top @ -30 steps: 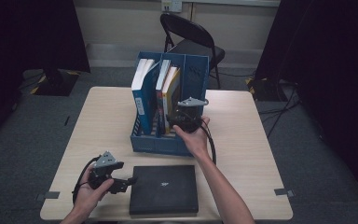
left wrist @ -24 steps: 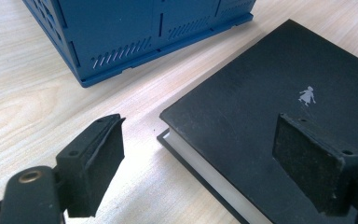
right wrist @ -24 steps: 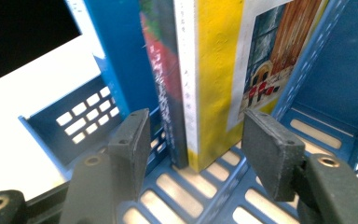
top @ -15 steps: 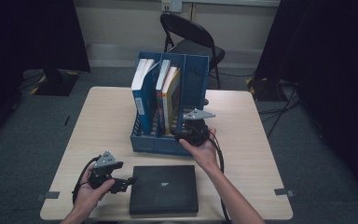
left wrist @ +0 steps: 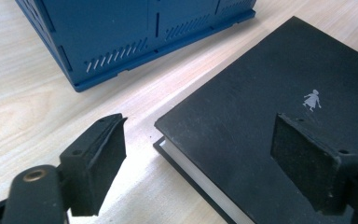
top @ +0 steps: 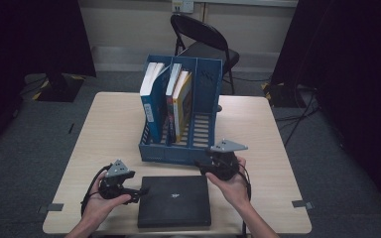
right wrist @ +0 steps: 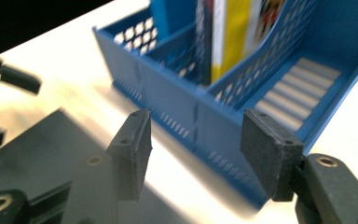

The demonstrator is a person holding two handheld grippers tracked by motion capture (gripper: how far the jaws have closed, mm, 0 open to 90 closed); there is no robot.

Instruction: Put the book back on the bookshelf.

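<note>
1. The black hardcover book is seen lying flat at the near tabletop edge, just in front of the blue file rack.
2. Step judged: book pickup. The spine-side corner should be straddled squarely and clamped well in, not on the cover alone.
3. Left hand-held gripper: jaws apart, one over the cover, one beside the edge; nothing clamped.
4. Right hand-held gripper: jaws apart and just opening, nothing between; positioned at the book's far right corner, beside the rack.

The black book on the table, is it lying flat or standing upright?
Lying flat. The black book rests closed, cover up, on the table in front of the blue file rack; its white page edges show in the left gripper view.
</note>
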